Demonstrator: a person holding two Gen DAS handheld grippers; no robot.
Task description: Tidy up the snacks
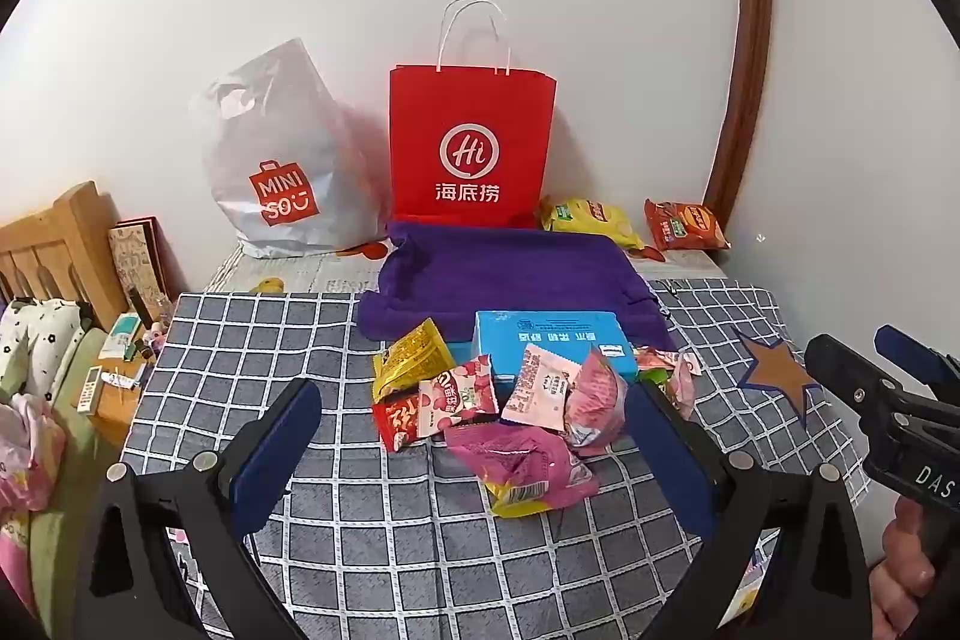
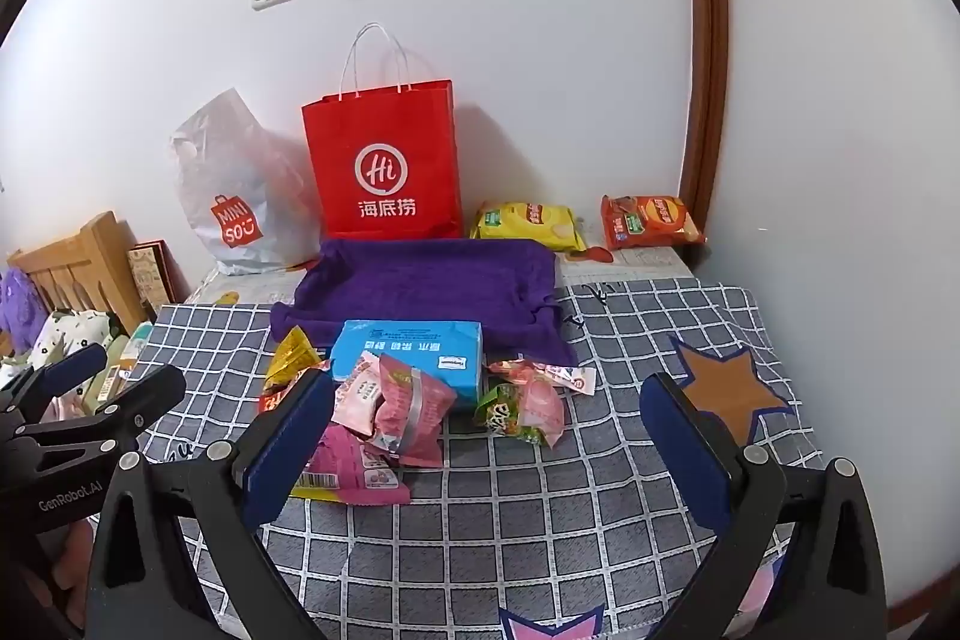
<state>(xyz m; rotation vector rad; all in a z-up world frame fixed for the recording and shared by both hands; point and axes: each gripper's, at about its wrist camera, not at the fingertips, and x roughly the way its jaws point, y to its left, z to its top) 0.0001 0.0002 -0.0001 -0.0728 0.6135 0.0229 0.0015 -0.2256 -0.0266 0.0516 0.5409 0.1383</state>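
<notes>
A pile of snack packets [image 1: 516, 412] lies on the checked cloth, also in the right wrist view [image 2: 396, 418]. It holds pink, yellow, red and green packets around a blue box [image 1: 552, 340] [image 2: 408, 349]. A purple cloth tray [image 1: 516, 274] [image 2: 432, 286] sits behind the pile. A red paper bag [image 1: 471, 148] [image 2: 384, 166] stands behind the tray. My left gripper [image 1: 474, 448] is open and empty, just short of the pile. My right gripper [image 2: 486, 448] is open and empty, to the right of the pile.
A white Miniso plastic bag [image 1: 276, 172] [image 2: 240, 202] leans on the wall left of the red bag. A yellow chip bag [image 2: 528, 223] and an orange chip bag [image 2: 651, 220] lie at the back right. A wooden headboard [image 1: 54, 244] and bedside clutter are at the left.
</notes>
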